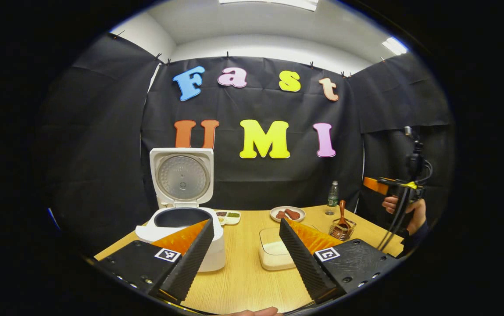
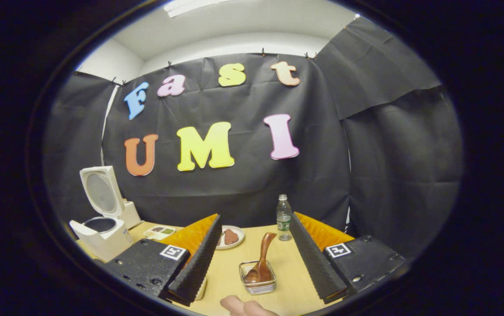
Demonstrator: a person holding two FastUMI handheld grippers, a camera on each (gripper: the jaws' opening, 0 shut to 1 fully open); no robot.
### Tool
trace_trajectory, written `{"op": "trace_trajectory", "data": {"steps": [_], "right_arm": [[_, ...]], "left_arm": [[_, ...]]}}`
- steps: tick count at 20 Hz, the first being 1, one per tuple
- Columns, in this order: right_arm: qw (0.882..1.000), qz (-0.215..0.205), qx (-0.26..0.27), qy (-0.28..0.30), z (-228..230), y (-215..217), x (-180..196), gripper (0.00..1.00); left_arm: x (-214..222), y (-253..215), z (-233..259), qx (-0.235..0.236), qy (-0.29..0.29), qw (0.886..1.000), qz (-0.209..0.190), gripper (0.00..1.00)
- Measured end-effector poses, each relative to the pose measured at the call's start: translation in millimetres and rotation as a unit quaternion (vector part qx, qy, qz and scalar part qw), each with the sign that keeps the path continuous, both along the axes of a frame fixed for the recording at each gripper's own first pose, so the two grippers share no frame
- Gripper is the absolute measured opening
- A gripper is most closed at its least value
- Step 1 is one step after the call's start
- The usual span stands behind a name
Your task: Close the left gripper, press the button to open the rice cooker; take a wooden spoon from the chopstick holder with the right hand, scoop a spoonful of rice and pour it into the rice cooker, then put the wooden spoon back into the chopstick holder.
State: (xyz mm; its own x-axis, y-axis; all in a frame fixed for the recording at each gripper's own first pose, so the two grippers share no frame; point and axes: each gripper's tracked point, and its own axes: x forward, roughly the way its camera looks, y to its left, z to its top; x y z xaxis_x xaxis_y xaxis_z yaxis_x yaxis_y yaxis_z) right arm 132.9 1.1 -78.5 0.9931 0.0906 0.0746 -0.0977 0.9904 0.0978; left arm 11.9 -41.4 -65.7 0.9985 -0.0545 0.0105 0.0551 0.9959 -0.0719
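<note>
On the far left of the light wooden bench [image 1: 243, 281], the white rice cooker [image 1: 186, 232] is standing with its lid up, so the button step is looking done. Both tools are sitting with their fingers spread apart, gripping nothing. The right tool [image 2: 254, 259] is hovering level, just short of the small wire chopstick holder [image 2: 258, 277], where the brown wooden spoon [image 2: 261, 263] is leaning. A sloppy pinch on that slanted handle could be tipping the light basket. The left tool [image 1: 245, 256] is hanging level above the bench, between the cooker and the shallow white rice tub [image 1: 273, 254].
</note>
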Motion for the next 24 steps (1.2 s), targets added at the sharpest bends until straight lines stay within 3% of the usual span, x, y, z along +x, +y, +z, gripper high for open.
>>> {"op": "trace_trajectory", "data": {"steps": [1,4,5,7,8,10,14,17,18,20,22,24], "right_arm": [[1.000,0.004,-0.006,0.001,2,2,-11,0.94],[1.000,0.017,-0.016,-0.009,11,10,-39,0.94],[1.000,0.021,-0.015,-0.004,9,13,-46,1.00],[0.999,0.032,-0.013,0.000,9,21,-59,1.00],[0.999,0.034,-0.014,0.001,9,22,-63,0.94],[0.999,0.039,-0.026,-0.008,13,24,-70,1.00],[0.998,0.056,-0.033,-0.020,13,32,-70,1.00],[0.997,0.051,-0.059,-0.020,18,32,-59,1.00],[0.996,0.050,-0.069,-0.016,18,33,-55,1.00],[0.995,0.053,-0.086,-0.008,19,37,-49,0.94],[0.993,0.065,-0.094,0.004,16,43,-43,1.00],[0.992,0.095,-0.085,0.010,18,59,-40,0.95]], "left_arm": [[7,7,6,0.001,-0.005,1.000,0.002,0.95],[31,29,20,0.011,-0.014,1.000,0.014,0.95],[39,39,26,0.015,-0.012,1.000,0.020,0.96],[54,59,40,0.021,-0.019,0.999,0.034,0.95],[65,69,47,0.026,-0.019,0.999,0.038,0.95],[86,90,50,0.022,-0.008,0.998,0.053,0.95],[131,127,75,0.013,-0.027,0.997,0.073,0.95],[163,182,91,0.046,-0.041,0.988,0.143,0.95],[174,191,96,0.054,-0.045,0.986,0.149,0.96],[197,194,104,0.045,-0.049,0.989,0.135,0.95],[216,195,115,0.024,-0.050,0.991,0.124,0.95],[236,208,125,0.006,-0.054,0.990,0.132,0.95]]}}
